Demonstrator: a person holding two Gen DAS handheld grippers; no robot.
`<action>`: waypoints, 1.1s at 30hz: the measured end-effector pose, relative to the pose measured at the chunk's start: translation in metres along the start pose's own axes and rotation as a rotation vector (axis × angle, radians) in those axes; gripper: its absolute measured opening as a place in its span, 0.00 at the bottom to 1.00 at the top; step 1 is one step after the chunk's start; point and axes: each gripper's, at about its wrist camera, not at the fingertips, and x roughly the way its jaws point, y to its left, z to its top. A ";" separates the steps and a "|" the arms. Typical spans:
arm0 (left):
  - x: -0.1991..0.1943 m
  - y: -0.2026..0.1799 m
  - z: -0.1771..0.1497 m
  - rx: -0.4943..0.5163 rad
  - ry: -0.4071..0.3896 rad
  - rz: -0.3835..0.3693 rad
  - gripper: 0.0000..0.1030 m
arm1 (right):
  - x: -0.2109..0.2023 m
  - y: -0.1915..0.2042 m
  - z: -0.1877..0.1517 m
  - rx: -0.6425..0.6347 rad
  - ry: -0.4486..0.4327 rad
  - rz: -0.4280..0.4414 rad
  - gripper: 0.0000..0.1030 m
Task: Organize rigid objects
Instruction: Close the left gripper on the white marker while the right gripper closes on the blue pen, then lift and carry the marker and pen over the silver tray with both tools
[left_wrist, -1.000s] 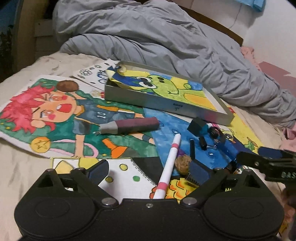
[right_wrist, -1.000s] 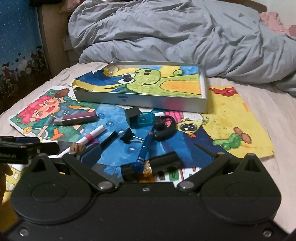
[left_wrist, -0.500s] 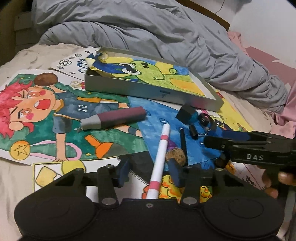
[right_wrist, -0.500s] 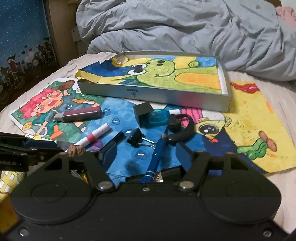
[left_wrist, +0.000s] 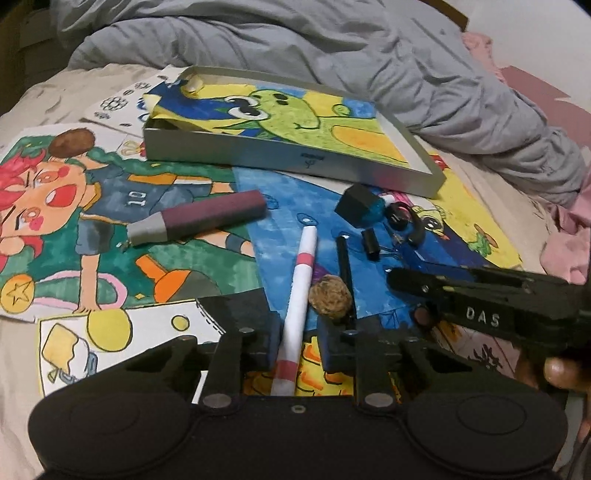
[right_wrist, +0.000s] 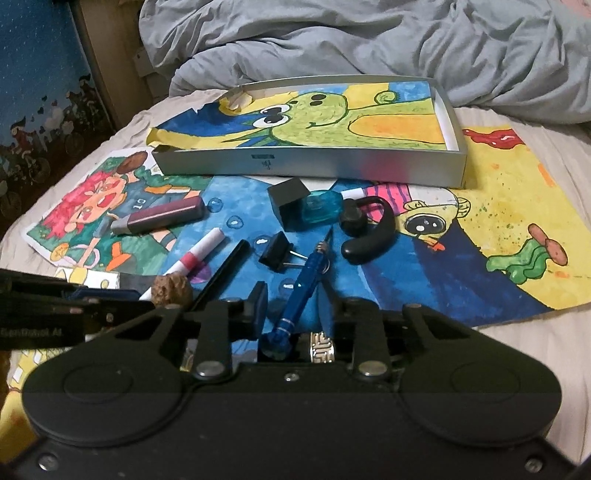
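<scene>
The jaws of the left gripper (left_wrist: 295, 345) had just been closing and were drawn in from their earlier wide spread, with the white pen with pink bands (left_wrist: 299, 306) lying between them; a sliver of gap was still seen at each pad, so a firm clamp could not be confirmed. The jaws of the right gripper (right_wrist: 291, 314) had likewise been closing from a wide stance, and the blue screwdriver (right_wrist: 299, 291) was seen between them with its near end at the pads, apparently not yet pressed. A walnut (left_wrist: 330, 295) was seen just beside the pen, and a thin black stick (left_wrist: 345, 266) beside that. Farther off on the bed, a maroon tube (left_wrist: 199, 218), a black binder clip (right_wrist: 275, 247), a teal bottle with a black cap (right_wrist: 306, 206) and a black earhook headset (right_wrist: 365, 232) lay on the drawings. Beyond them the shallow silver box (right_wrist: 314, 164), lined with a frog drawing, was seen before a grey duvet (right_wrist: 332, 40)
</scene>
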 end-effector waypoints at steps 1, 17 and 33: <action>0.000 0.000 0.000 -0.011 0.002 0.009 0.17 | 0.000 0.002 -0.001 -0.005 0.002 -0.003 0.14; -0.008 -0.021 -0.005 -0.092 -0.028 0.094 0.11 | -0.018 0.006 -0.016 0.103 -0.020 0.042 0.07; -0.029 -0.044 -0.005 -0.080 -0.091 0.148 0.11 | -0.030 0.007 -0.020 0.099 0.014 0.084 0.05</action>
